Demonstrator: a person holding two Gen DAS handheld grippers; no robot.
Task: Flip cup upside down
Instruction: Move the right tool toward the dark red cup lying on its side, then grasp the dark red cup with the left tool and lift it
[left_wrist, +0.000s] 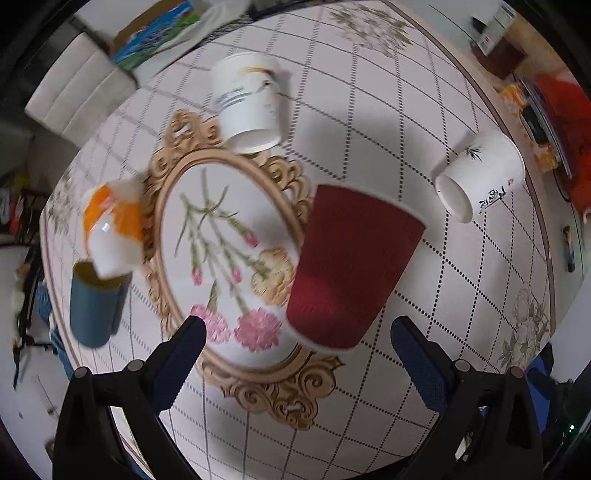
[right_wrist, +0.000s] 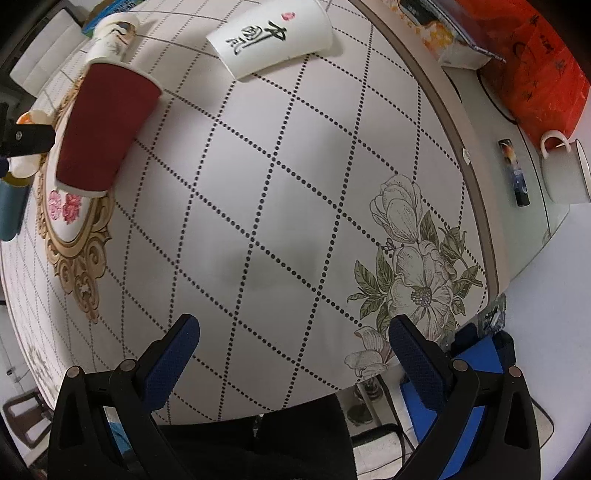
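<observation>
A dark red paper cup (left_wrist: 351, 269) stands on the table, beside the oval floral mat (left_wrist: 221, 258); it also shows in the right wrist view (right_wrist: 105, 129). My left gripper (left_wrist: 297, 345) is open above the table, its fingertips just short of the red cup's near end. A white cup with black calligraphy (left_wrist: 480, 181) stands further right; it also shows in the right wrist view (right_wrist: 273, 37). My right gripper (right_wrist: 293, 338) is open and empty over bare tablecloth, far from the cups.
A white cup with a crane print (left_wrist: 249, 101), an orange-and-white cup (left_wrist: 112, 225) and a blue cup (left_wrist: 96, 306) stand around the mat. The round table's edge (right_wrist: 476, 206) curves at right, with a white mug (right_wrist: 565, 173) and red bag (right_wrist: 535, 77) beyond.
</observation>
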